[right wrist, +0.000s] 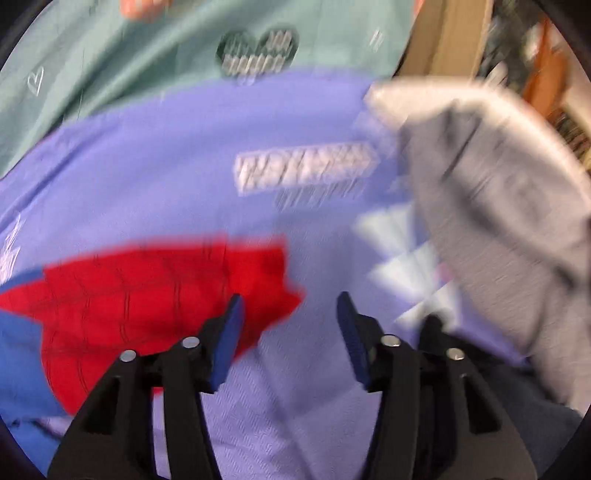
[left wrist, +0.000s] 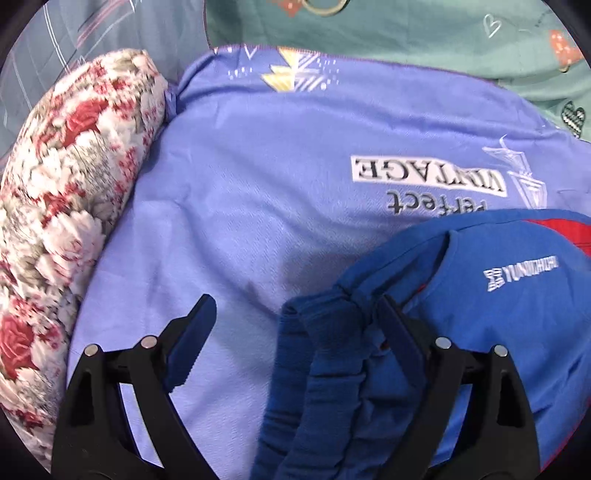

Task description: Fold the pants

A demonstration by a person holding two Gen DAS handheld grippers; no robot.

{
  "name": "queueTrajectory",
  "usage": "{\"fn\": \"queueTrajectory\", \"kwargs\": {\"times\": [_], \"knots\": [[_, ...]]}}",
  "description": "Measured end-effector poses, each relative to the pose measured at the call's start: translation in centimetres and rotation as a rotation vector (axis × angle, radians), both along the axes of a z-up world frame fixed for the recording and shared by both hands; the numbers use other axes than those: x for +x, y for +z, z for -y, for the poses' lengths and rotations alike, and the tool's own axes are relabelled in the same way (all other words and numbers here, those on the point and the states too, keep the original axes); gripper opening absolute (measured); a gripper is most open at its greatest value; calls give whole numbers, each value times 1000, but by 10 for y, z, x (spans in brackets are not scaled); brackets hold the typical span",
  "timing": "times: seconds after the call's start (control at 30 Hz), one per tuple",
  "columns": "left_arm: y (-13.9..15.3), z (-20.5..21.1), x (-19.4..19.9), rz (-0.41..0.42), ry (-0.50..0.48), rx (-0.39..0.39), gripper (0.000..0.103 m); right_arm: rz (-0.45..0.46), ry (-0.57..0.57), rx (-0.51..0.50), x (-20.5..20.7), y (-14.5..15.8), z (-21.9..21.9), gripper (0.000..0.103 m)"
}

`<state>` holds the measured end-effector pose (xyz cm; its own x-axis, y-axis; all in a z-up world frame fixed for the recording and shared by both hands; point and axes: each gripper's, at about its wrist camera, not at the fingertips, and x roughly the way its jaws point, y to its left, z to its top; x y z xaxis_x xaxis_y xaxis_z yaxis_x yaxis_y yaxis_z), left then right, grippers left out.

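Note:
The pants are blue with a red panel and a white logo. They lie on the lilac sheet at the lower right of the left wrist view. Their gathered waistband lies between the fingers of my left gripper, which is open, with the right finger against the fabric. In the blurred right wrist view the red panel of the pants lies at the left. My right gripper is open and empty over the lilac sheet, its left finger at the red panel's edge.
A floral bolster pillow lies along the left of the sheet. A green heart-print cover lies behind it. A grey garment is heaped at the right in the right wrist view, with wooden furniture behind.

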<state>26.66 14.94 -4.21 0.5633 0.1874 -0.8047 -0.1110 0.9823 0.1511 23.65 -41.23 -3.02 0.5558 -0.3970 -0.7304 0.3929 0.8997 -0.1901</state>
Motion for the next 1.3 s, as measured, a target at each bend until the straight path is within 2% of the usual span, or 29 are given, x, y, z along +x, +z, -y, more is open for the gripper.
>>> {"fn": "queueTrajectory", "kwargs": {"times": [0.03, 0.07, 0.1, 0.13, 0.17, 0.2, 0.23, 0.3, 0.4, 0.47, 0.5, 0.53, 0.57, 0.63, 0.7, 0.73, 0.8, 0.9, 0.97, 1.07, 1.13, 1.2, 1.23, 1.3], "knots": [[4, -2, -1, 10, -2, 3, 90, 37, 2, -33, 0, 10, -5, 60], [6, -3, -1, 15, -2, 5, 90, 76, 30, -4, 1, 17, -11, 61], [7, -3, 0, 20, -4, 1, 90, 90, 79, 64, 6, 19, -11, 61], [8, -3, 0, 19, -10, -11, 90, 73, 198, 214, 14, 15, -20, 59], [7, -3, 2, 14, -12, -19, 90, 44, 257, 284, 21, 8, -27, 46], [6, -1, 4, 10, -14, -30, 90, 1, 314, 330, 28, 0, -40, 38], [6, 2, 4, 11, -21, -43, 90, -22, 340, 336, 34, -5, -48, 31], [5, 10, 5, 18, -35, -54, 90, -70, 438, 369, 44, -17, -77, 31], [-7, 27, 11, 5, -35, 17, 90, -124, 542, 424, 55, -29, -118, 31], [-22, 30, 19, -33, -28, 39, 92, -218, 575, 480, 66, -45, -133, 31], [-28, 27, 22, -50, -18, 43, 92, -243, 577, 506, 71, -52, -129, 32], [-32, 22, 25, -56, -4, 33, 92, -222, 566, 575, 76, -52, -113, 31], [-32, 15, 27, -52, 17, 15, 92, -206, 521, 602, 78, -51, -99, 31], [-31, 3, 29, -54, 48, -15, 92, -160, 377, 565, 79, -46, -57, 32], [-32, -5, 31, -64, 55, -50, 92, -131, 187, 348, 73, -40, -17, 34], [-30, -5, 30, -67, 58, -57, 92, -117, 136, 315, 62, -35, -3, 34], [-21, 0, 24, -51, 50, -58, 89, -86, 207, 394, 44, -25, -6, 34], [3, 21, -3, 11, -46, -91, 91, -64, 432, 394, 2, -3, -55, 37], [9, 31, -18, 21, -89, -110, 91, -86, 552, 415, -18, -2, -86, 51], [1, 45, -33, -3, -108, -72, 92, -169, 625, 425, -23, -20, -111, 59], [-17, 40, -28, -52, -75, -28, 92, -249, 579, 323, -21, -40, -108, 59], [-39, 26, -20, -112, 13, 76, 95, -226, 519, 263, -22, -45, -91, 59], [-41, 12, -18, -101, 40, 33, 99, -219, 434, 232, -22, -43, -74, 59], [-36, -5, -17, -116, 84, -88, 98, -201, 261, 124, -25, -34, -56, 60]]}}
